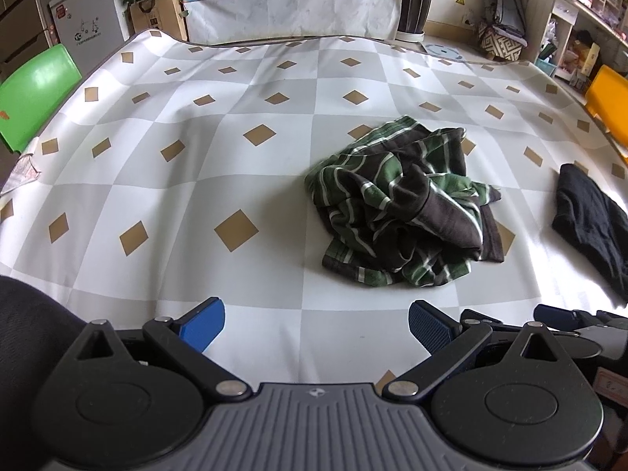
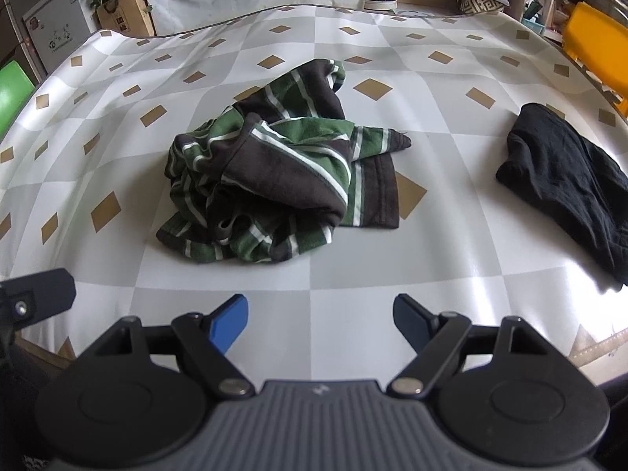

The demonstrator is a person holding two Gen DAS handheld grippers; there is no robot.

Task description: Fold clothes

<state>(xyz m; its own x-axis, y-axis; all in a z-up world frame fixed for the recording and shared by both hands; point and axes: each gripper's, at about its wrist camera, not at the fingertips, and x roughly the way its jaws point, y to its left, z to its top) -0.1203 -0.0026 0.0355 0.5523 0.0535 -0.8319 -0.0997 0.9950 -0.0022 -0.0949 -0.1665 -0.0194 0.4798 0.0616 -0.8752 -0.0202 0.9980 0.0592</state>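
The left tool (image 1: 316, 327) hangs low over the near edge of the table (image 1: 196, 165), its blue fingers (image 1: 204, 327) spread wide apart with nothing between them and only the checked cloth beneath. The right tool (image 2: 320, 320) sits just beside it, its fingers (image 2: 231, 320) equally wide apart and empty; part of its dark body shows at the right edge of the left wrist view, and a black corner of the left tool shows at the left edge of the right wrist view. Neither tool touches any cloth. Ahead of both, a clear strip of table away, lies the shirt (image 1: 404, 204), a crumpled heap striped in green, dark brown and white: it is forward and to the right of the left tool, and forward and slightly left of the right tool (image 2: 274, 172). One dark brown flap drapes over the top of the heap, and a flat hem sticks out on its right side. Further right, well apart from the shirt, a black garment (image 2: 565, 184) lies in a loose, flattish bundle near the table's right edge. Beyond the table, a green chair (image 1: 35, 90) stands at the left and a yellow chair (image 2: 596, 43) at the right.
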